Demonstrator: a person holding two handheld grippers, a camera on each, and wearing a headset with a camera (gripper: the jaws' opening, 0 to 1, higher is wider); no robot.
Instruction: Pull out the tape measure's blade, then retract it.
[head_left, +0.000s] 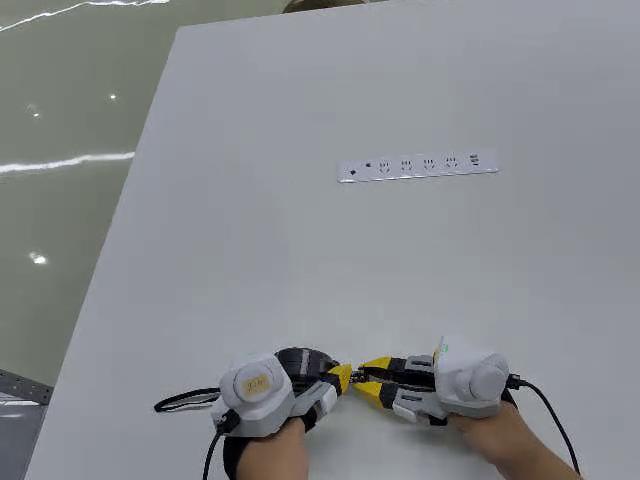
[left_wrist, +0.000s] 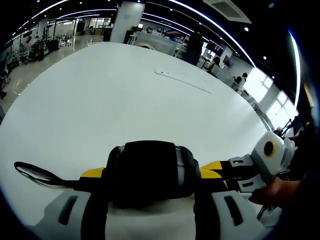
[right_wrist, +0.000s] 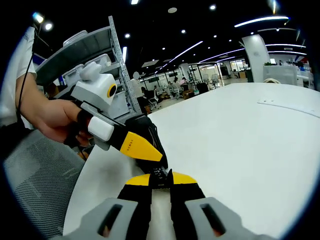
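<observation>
The black tape measure (head_left: 302, 362) lies low over the table's near edge, and my left gripper (head_left: 320, 376) is shut on its round body. In the left gripper view the body (left_wrist: 150, 172) sits between the yellow-tipped jaws, with its black wrist strap (left_wrist: 35, 172) trailing off to the left. My right gripper (head_left: 366, 380) faces it from the right, jaws together on the small dark blade hook (right_wrist: 160, 176) right at the case. Hardly any blade is out. The case (right_wrist: 146, 127) shows dark behind the left gripper's yellow tip.
A white power strip (head_left: 418, 165) lies flat across the middle of the white table (head_left: 300, 200). The table's left edge (head_left: 110, 230) drops to a glossy floor. Shelving and a mesh chair stand behind the left hand in the right gripper view.
</observation>
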